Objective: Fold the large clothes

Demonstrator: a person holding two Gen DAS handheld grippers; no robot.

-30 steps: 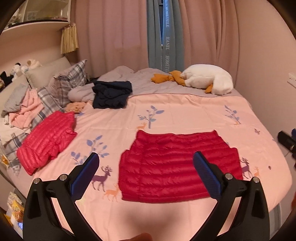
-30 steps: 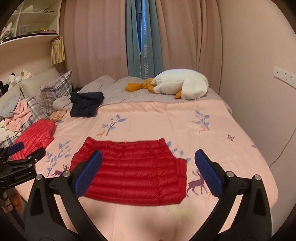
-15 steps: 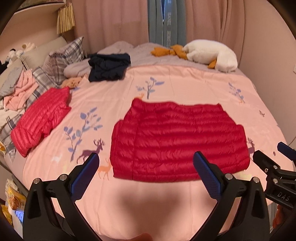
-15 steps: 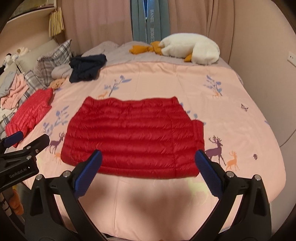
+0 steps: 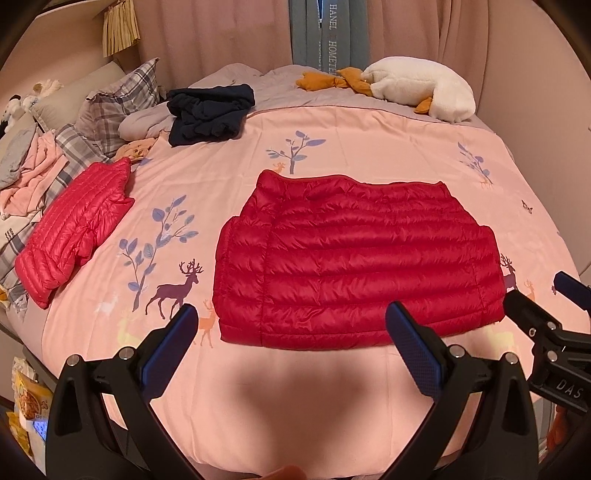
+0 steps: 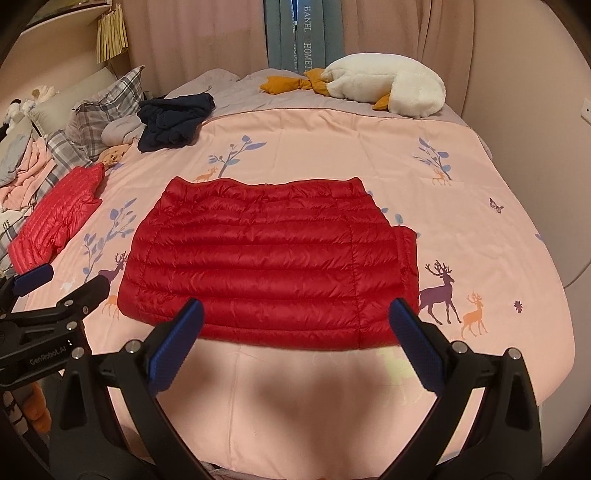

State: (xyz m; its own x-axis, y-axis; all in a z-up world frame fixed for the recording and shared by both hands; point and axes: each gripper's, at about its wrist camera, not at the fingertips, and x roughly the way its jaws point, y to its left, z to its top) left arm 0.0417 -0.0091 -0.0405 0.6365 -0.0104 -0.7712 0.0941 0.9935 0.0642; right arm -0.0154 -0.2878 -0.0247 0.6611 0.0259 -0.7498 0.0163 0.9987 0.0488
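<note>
Both grippers have come closer to the bed and tipped downward over the last second, so the red puffer jacket [image 5: 354, 258] now fills more of each view and its near hem sits just beyond the fingertips. The left gripper [image 5: 291, 325] is spread wide and holds nothing, and the right gripper [image 6: 295, 319] is likewise wide open and empty, its blue fingertips [image 6: 192, 314] overlapping the jacket's near hem in the view; whether they touch the fabric cannot be told. The jacket lies flat in the middle of the pink bedspread [image 5: 332, 387], with bare printed cloth on all four sides and a broad strip between its hem and the near edge of the bed. A second, pinker folded puffer jacket [image 5: 74, 236] rests well apart to the left, near plaid pillows [image 5: 110, 107], and a dark navy garment [image 5: 210, 110] lies crumpled farther back. A white plush goose [image 5: 424, 85] lies at the far edge before the curtains [image 5: 221, 33]. The bed's near corners are cut off by the gripper bodies.
</note>
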